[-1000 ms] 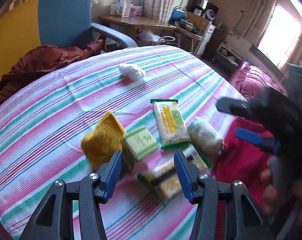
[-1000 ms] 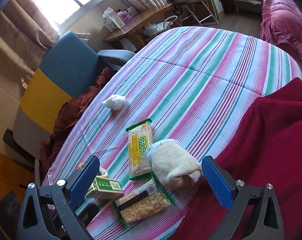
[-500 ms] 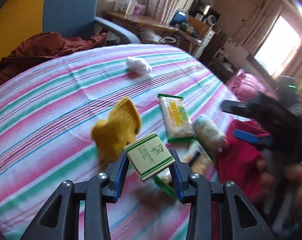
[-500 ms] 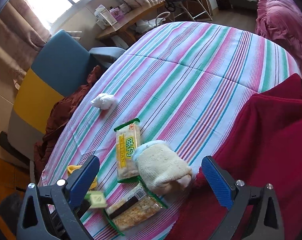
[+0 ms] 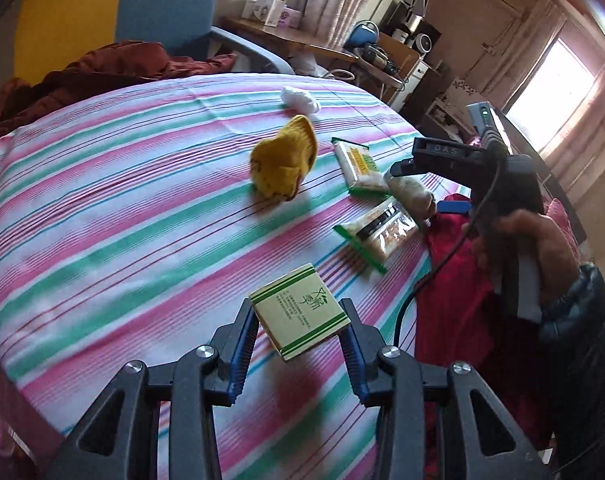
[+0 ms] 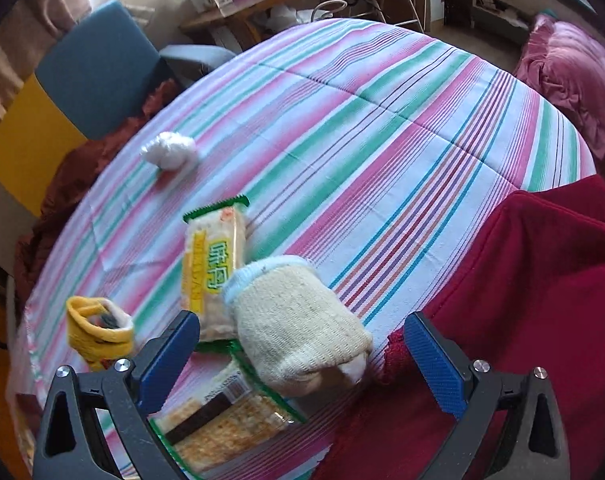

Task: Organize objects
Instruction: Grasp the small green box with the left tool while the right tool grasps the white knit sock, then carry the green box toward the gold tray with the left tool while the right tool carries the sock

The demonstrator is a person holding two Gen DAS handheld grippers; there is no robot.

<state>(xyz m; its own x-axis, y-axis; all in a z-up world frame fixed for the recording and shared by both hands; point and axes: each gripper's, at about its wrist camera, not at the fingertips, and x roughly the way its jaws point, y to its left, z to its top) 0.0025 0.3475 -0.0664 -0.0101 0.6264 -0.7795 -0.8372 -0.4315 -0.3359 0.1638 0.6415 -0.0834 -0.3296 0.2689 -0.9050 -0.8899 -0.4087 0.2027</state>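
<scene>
Left gripper (image 5: 298,334) clamps a small green-and-cream cardboard box (image 5: 300,316) at lower centre — right gripper (image 6: 302,344), jaws wide, straddles a cream knitted sock (image 6: 298,324).

The bed (image 6: 382,128) carries a white wad (image 6: 168,155), yellow sock (image 5: 283,160), cream sock (image 6: 298,324), two cracker packs (image 6: 214,268) and a red blanket (image 6: 522,320).

At your eleven o'clock sat a blue-and-yellow chair (image 5: 102,12), rust cloth (image 5: 114,64) beside it; a cluttered wooden desk (image 5: 286,38) stood at twelve.
</scene>
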